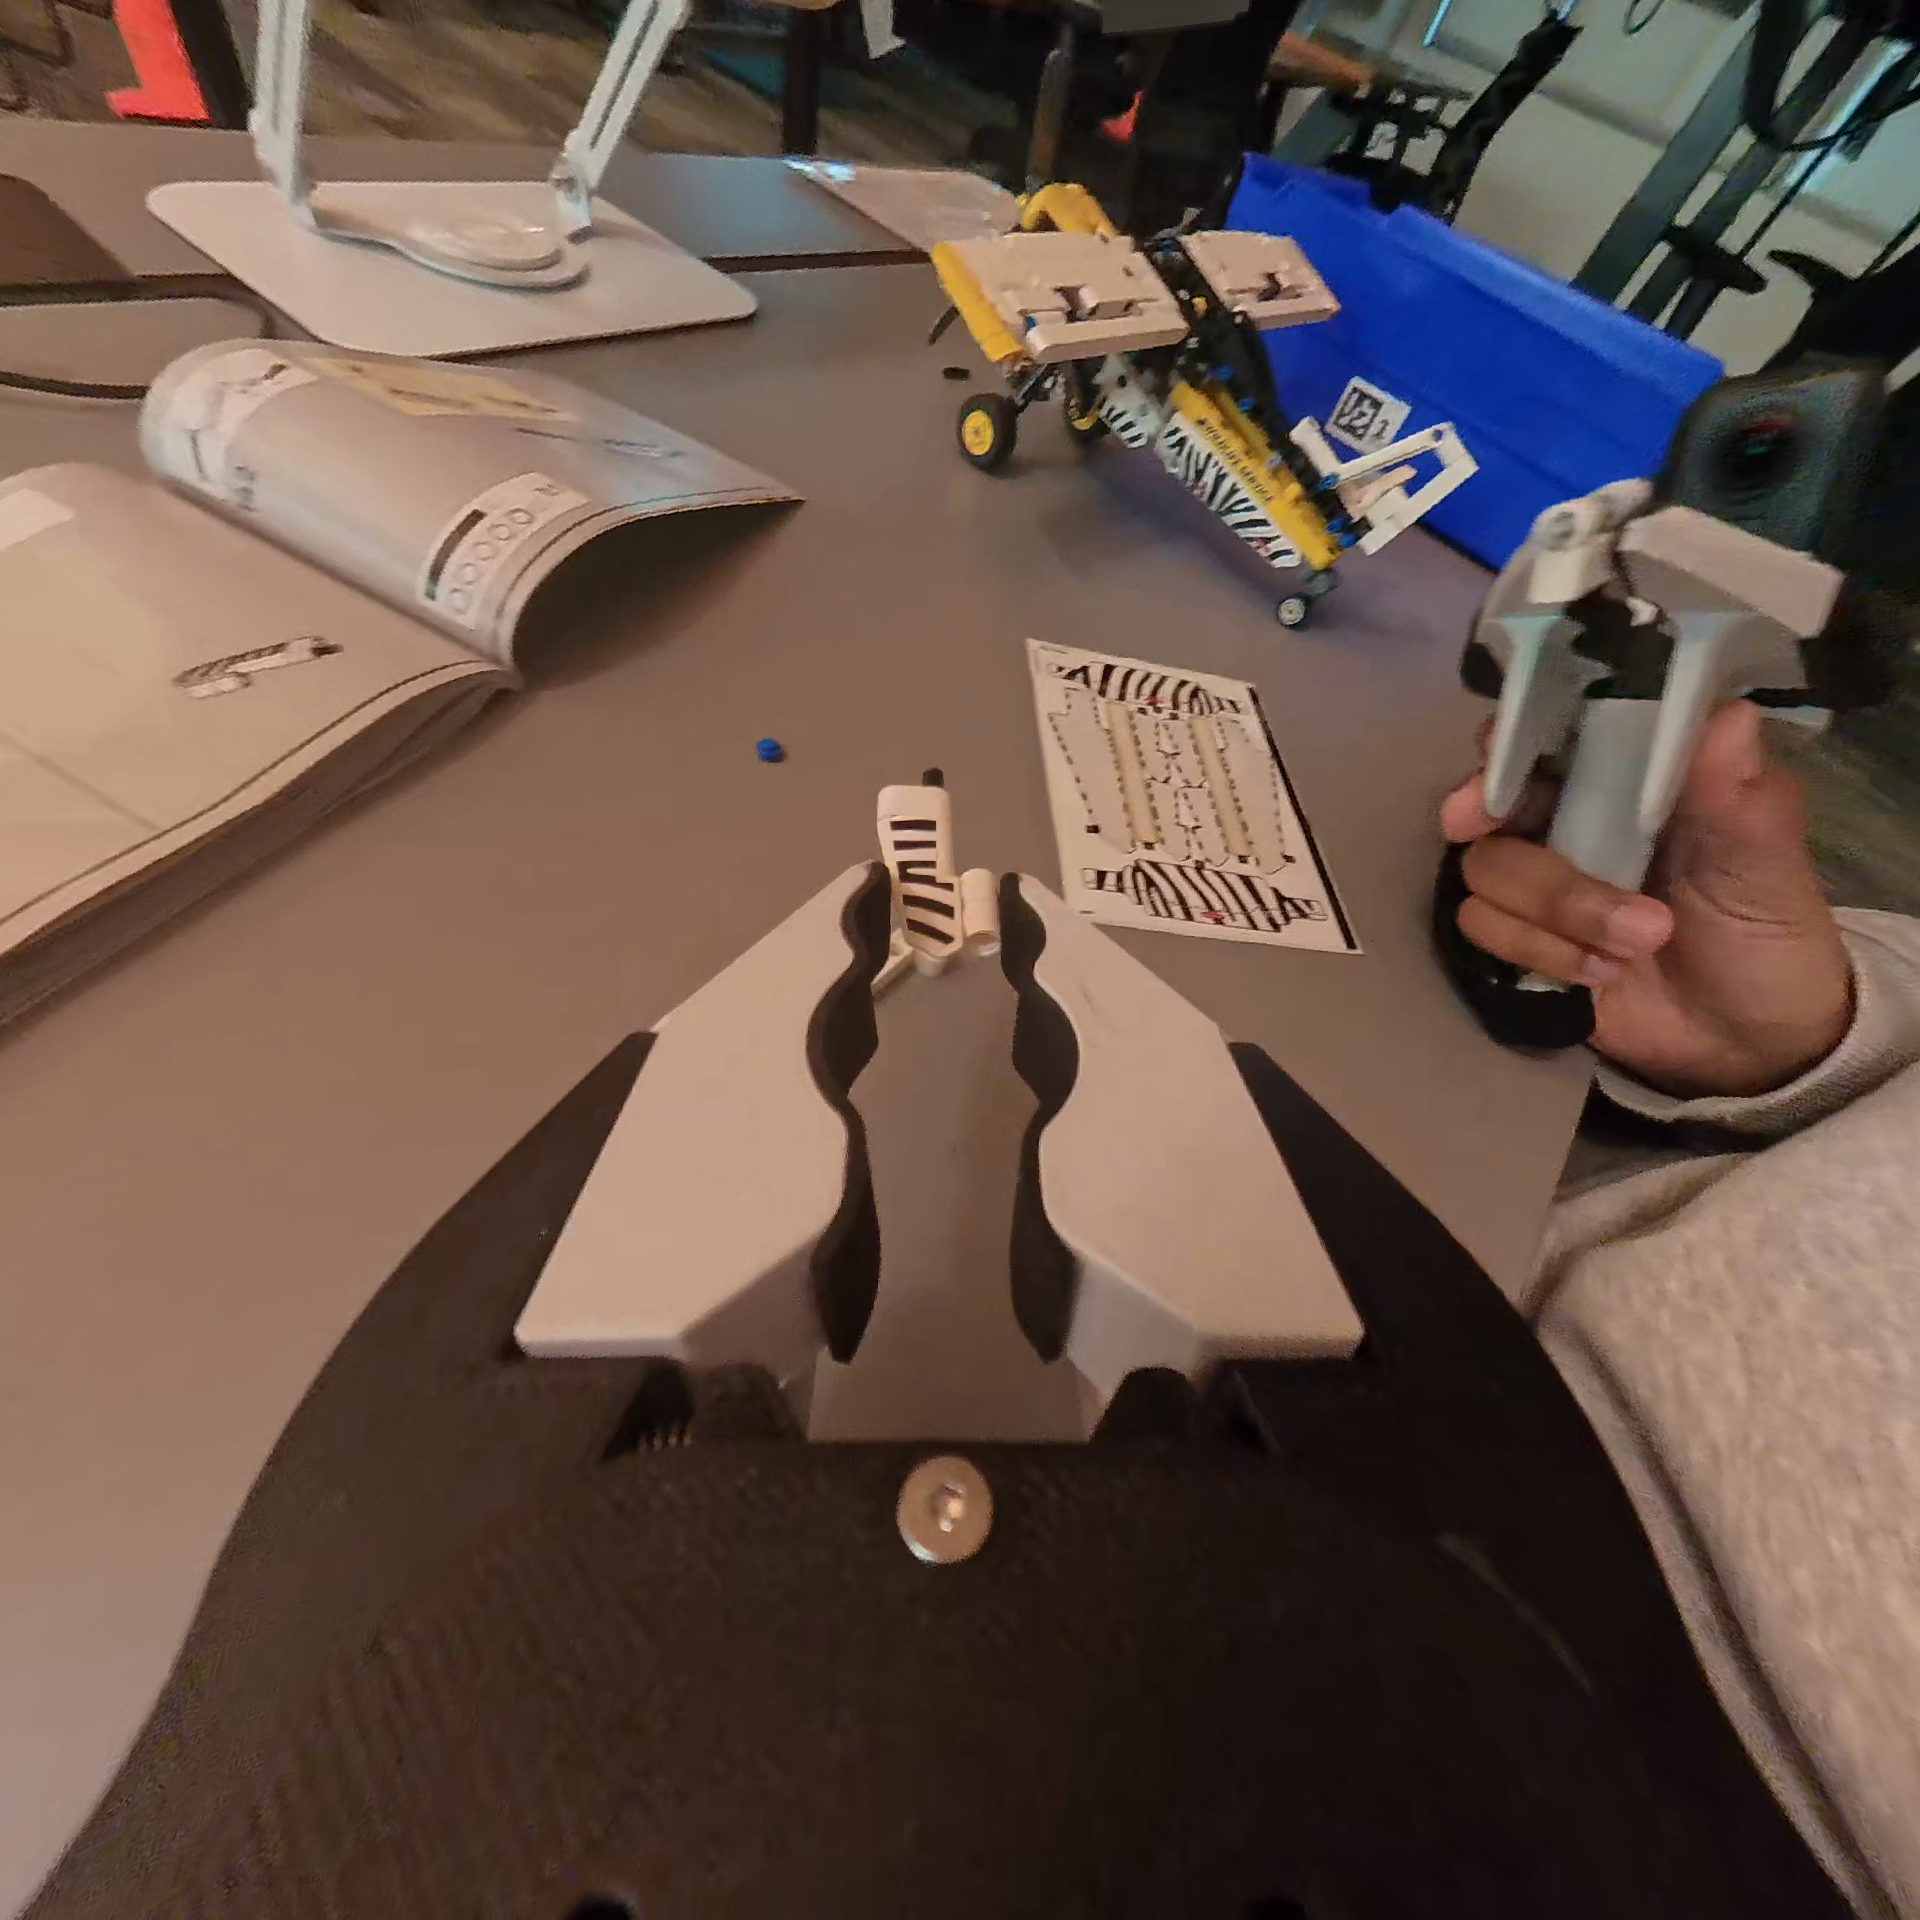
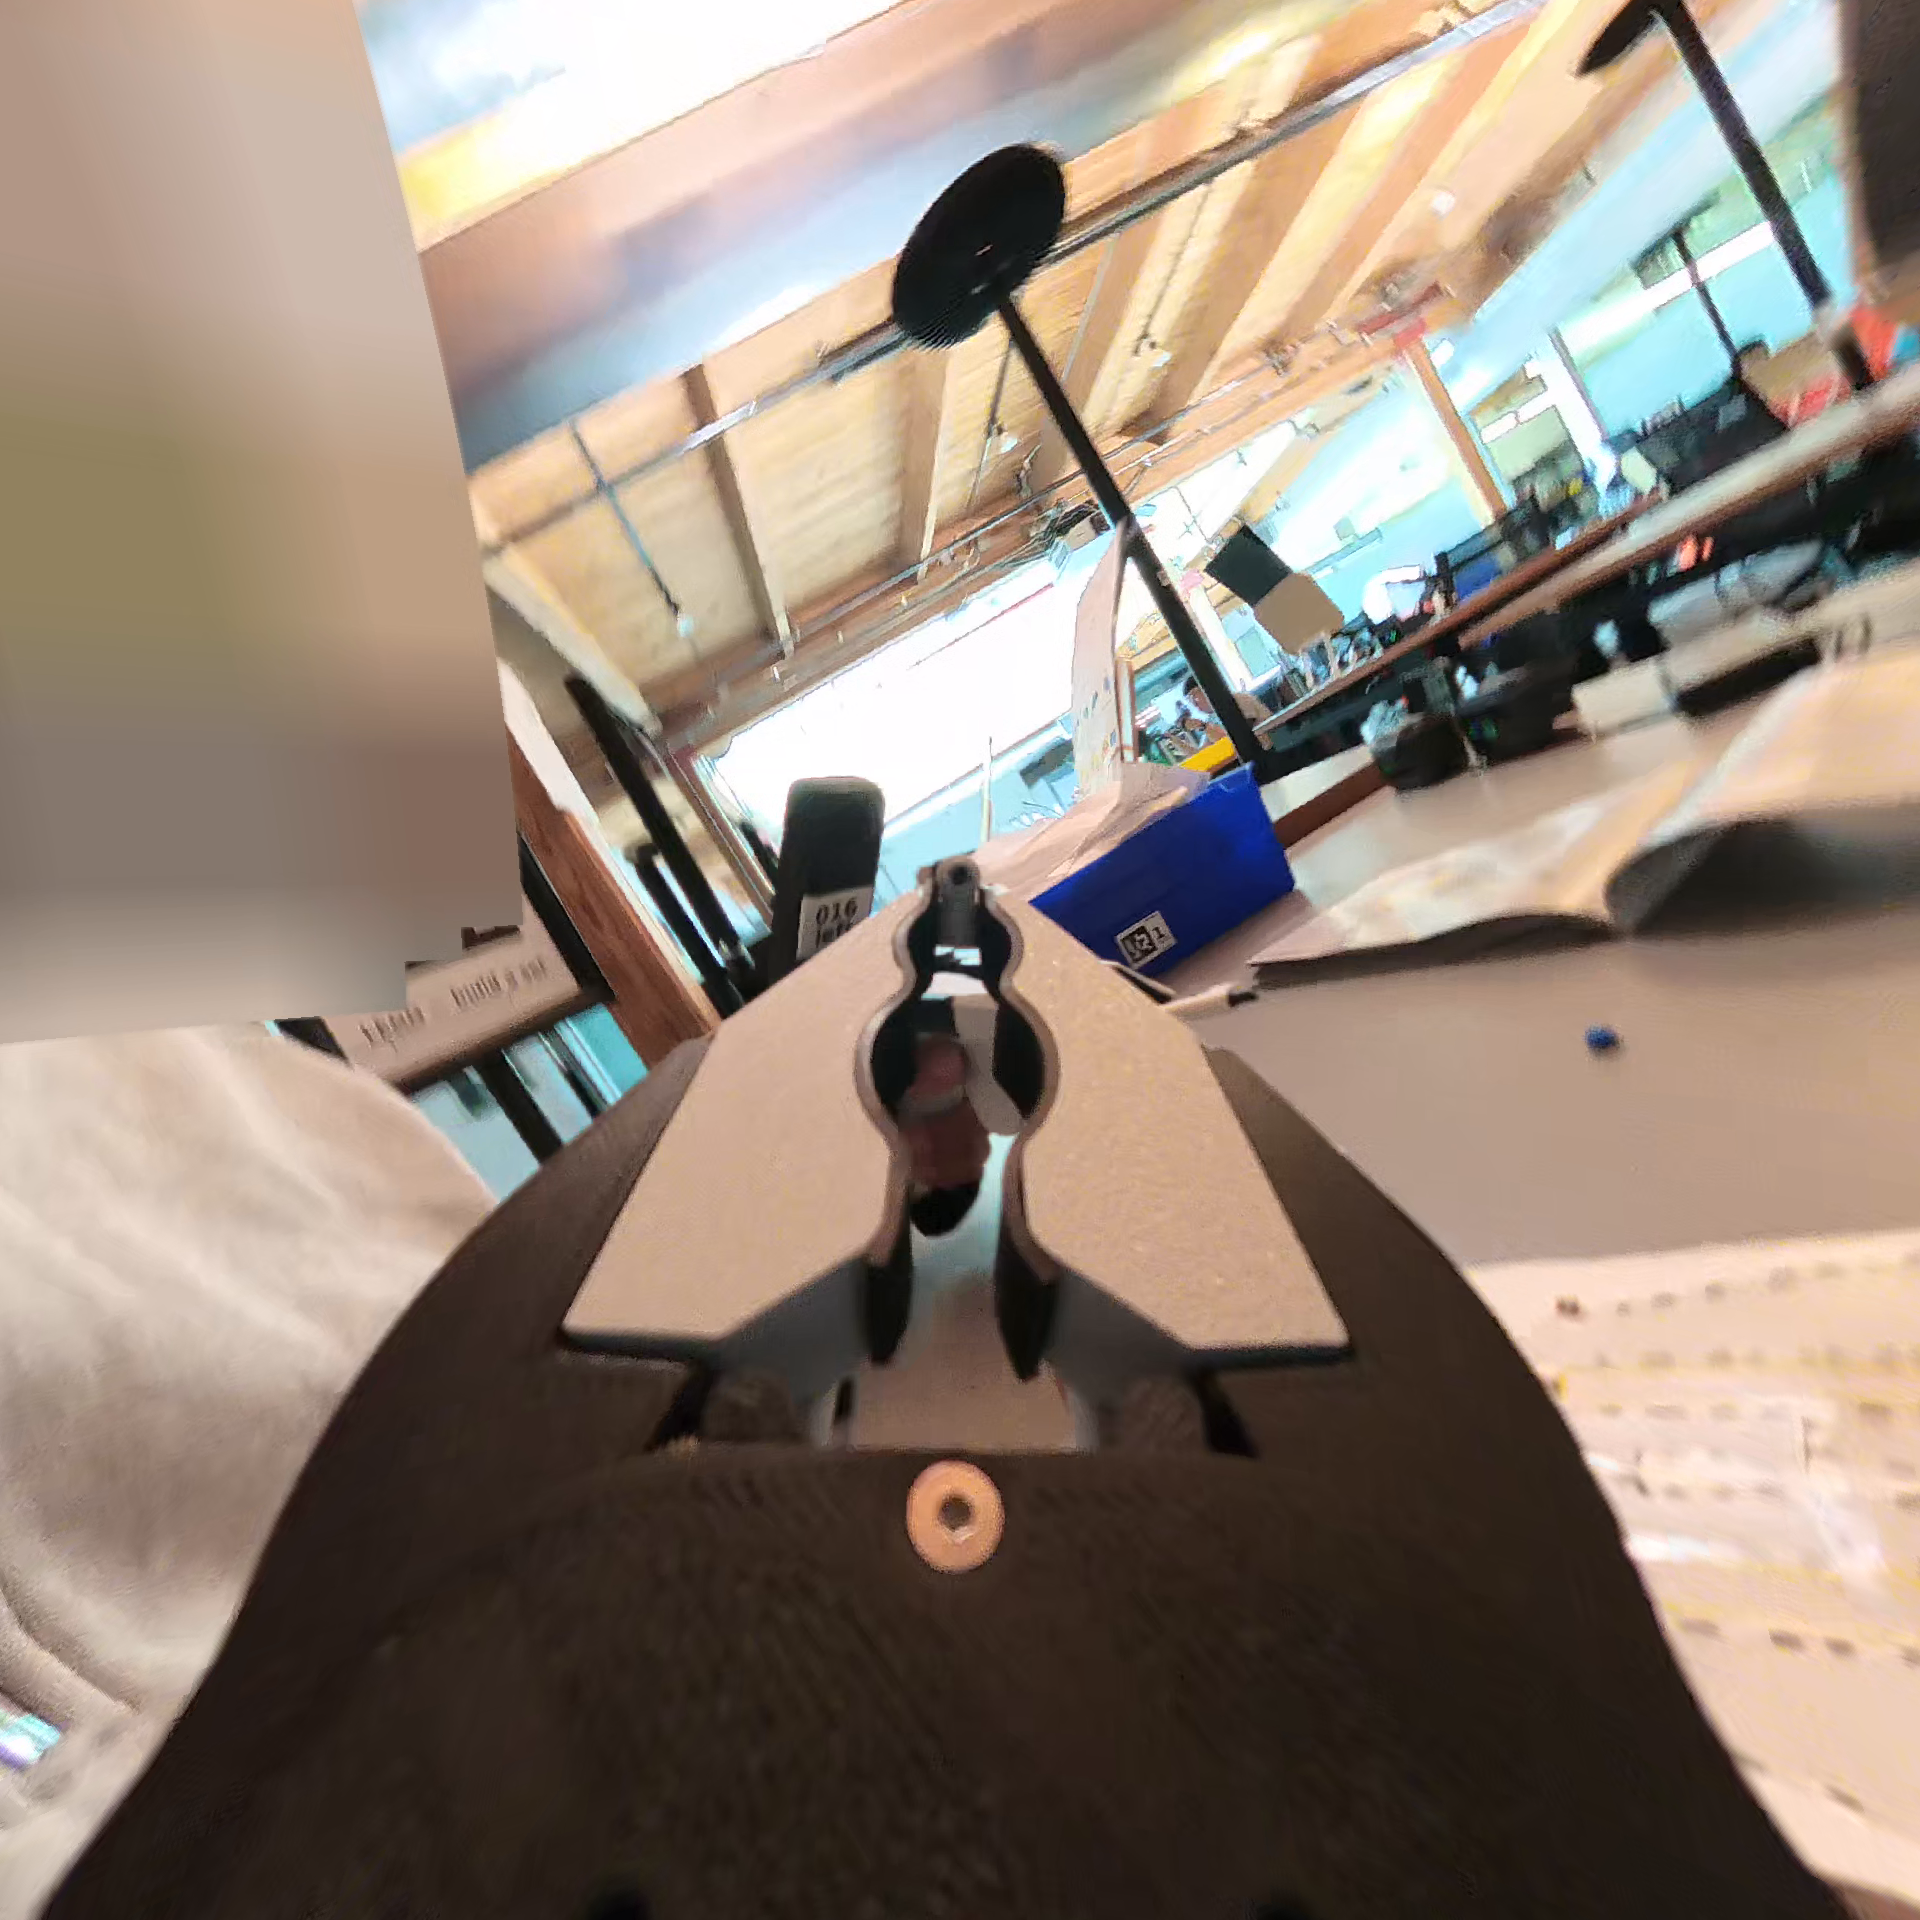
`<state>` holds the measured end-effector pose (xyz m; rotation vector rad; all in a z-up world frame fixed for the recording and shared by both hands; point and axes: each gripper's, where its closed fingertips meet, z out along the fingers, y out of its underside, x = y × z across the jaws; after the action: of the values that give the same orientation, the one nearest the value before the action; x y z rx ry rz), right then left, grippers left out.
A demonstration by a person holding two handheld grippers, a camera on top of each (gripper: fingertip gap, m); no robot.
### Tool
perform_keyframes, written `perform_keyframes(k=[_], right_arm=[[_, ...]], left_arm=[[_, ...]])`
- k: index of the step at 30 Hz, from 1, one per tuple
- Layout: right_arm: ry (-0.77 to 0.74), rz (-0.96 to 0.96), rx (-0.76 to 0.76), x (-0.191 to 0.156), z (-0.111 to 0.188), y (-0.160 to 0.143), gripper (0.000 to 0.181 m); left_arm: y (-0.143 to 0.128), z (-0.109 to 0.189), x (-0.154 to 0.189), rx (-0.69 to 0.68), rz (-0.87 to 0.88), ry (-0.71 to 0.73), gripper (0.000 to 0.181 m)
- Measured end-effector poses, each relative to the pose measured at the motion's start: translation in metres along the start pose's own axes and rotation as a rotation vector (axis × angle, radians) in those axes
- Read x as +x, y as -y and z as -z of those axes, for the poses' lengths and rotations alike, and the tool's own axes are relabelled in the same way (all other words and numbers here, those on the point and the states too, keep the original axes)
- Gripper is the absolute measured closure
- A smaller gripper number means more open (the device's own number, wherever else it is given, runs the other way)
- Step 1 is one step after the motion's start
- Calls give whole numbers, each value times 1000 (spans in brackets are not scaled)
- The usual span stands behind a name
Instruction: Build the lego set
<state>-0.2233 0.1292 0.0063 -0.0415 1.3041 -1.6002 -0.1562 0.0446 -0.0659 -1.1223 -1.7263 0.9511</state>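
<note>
Zebra-striped panel (image 1: 920,871) sits pinched in my left claw (image 1: 940,904), low over the worktop (image 1: 727,644). My right claw (image 2: 957,896), raised, nips a small grey pin (image 2: 957,883). Sub-assembly, I judge; next, line pin to panel hole and press.

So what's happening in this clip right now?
A person is building a lego set with a handheld tool in each hand. The left tool is closed on a small white zebra-striped piece low over the grey table. The right tool, raised and tilted up, pinches a small grey connector. The part-built yellow plane model stands farther back by a blue bin, with the sticker sheet and open instruction booklet nearby.
</note>
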Motion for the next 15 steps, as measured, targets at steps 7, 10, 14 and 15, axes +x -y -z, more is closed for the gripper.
perform_keyframes(k=[7, 10, 14, 15], right_arm=[[-7, -127, 22, 11, 3, 3, 176], [-6, -148, 32, 13, 4, 5, 176], [-4, -153, 33, 13, 4, 5, 176], [-4, -153, 34, 13, 4, 5, 176]], left_arm=[[0, -8, 17, 21, 20, -79, 161], [2, -10, 23, 36, 28, -105, 161], [4, -10, 27, 52, 24, -127, 161], [5, -9, 28, 58, 24, -131, 161]])
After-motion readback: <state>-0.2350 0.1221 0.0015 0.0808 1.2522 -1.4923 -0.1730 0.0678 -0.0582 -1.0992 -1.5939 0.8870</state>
